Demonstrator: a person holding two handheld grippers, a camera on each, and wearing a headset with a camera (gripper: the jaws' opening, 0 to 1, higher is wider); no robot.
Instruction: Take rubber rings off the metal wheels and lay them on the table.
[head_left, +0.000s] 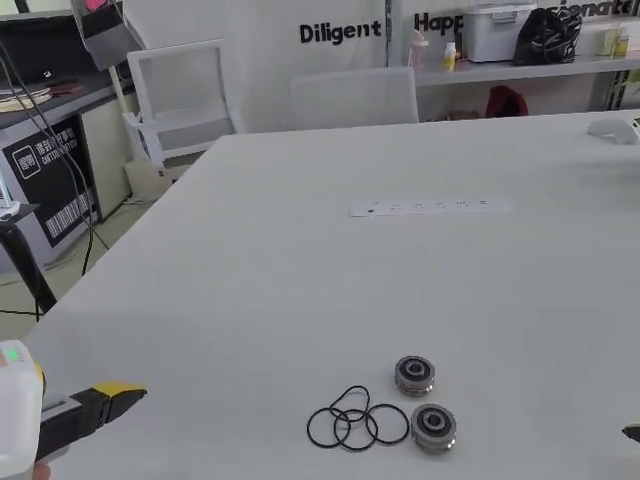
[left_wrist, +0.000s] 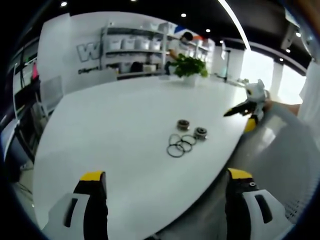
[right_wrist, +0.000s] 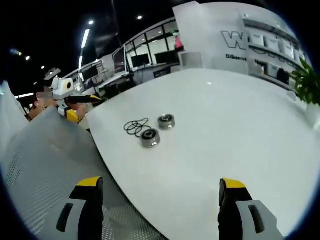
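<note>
Left gripper (head_left: 118, 397) at near-left desk (head_left: 300, 280) edge, jaws released, empty. Right gripper (right_wrist: 160, 182) off near-right edge, jaws likewise spread. Rubber rings (head_left: 355, 422) lie overlapping on desk, just left of metal wheels (head_left: 433, 427). Grippers stand clear: removal likely complete, though wheel grooves too small to confirm.

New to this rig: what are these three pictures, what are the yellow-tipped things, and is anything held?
A person holds a two-jaw gripper in each hand; the yellow tips are its jaws. The head view comes from a headset camera looking down at the white table. The two round views come from cameras riding on the grippers, looking along their jaws. The left gripper and the right gripper are both open, holding nothing. On the table lie two metal wheels and, beside them, a loose heap of black rubber rings.
</note>
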